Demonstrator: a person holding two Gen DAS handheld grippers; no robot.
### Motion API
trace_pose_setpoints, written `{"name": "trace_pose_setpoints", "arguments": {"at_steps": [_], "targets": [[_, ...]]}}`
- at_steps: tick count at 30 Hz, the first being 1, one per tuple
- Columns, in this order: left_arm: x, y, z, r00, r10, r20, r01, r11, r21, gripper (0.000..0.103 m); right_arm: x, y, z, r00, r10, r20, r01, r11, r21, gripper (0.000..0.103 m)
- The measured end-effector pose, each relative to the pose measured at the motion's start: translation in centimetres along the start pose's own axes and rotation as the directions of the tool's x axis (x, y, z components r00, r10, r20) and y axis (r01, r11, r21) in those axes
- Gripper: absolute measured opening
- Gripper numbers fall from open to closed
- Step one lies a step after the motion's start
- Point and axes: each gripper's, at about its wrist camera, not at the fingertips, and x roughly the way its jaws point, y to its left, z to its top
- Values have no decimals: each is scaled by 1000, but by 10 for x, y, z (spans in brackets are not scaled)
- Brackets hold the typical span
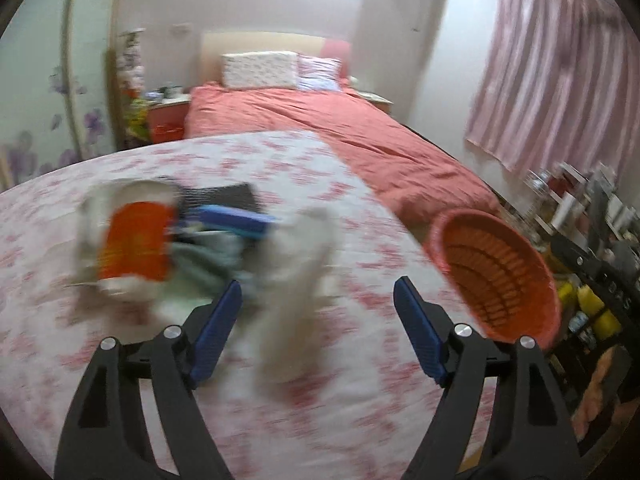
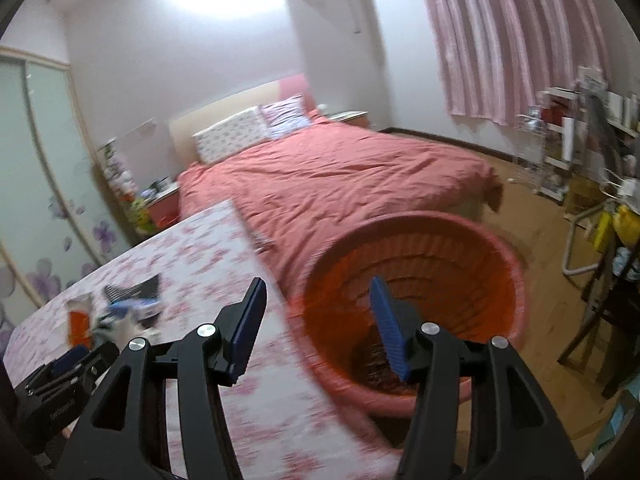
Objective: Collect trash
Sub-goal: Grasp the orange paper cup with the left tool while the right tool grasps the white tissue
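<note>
One blurred heap of trash, an orange-labelled cup among it, lies on the floral-clothed desk. One red basket stands beside the desk. Both hand-held grippers, left and right, are spread apart, gripping nothing.

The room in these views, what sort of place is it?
A bedroom in a home: a bed with a red cover and pillows, pink curtains, and a sliding wardrobe.
</note>
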Motion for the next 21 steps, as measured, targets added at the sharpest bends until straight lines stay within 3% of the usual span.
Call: {"name": "trace_pose_setpoints", "arguments": {"at_steps": [3,10,15,21], "targets": [[-12,30,-2,998,65,20,-64,997,-42,81,3,30,-9,999,46,-28,-47,998,-43,62],[-34,97,-10,983,182,29,-176,973,-149,85,14,92,-33,986,131,-107,-145,980,-136,64],[-44,126,-16,978,206,26,-198,962,-187,86,28,125,-47,971,172,-164,-198,967,-158,64],[-44,138,-20,978,206,20,-198,959,-204,86,44,147,-59,966,156,-207,-194,965,-175,64]]}}
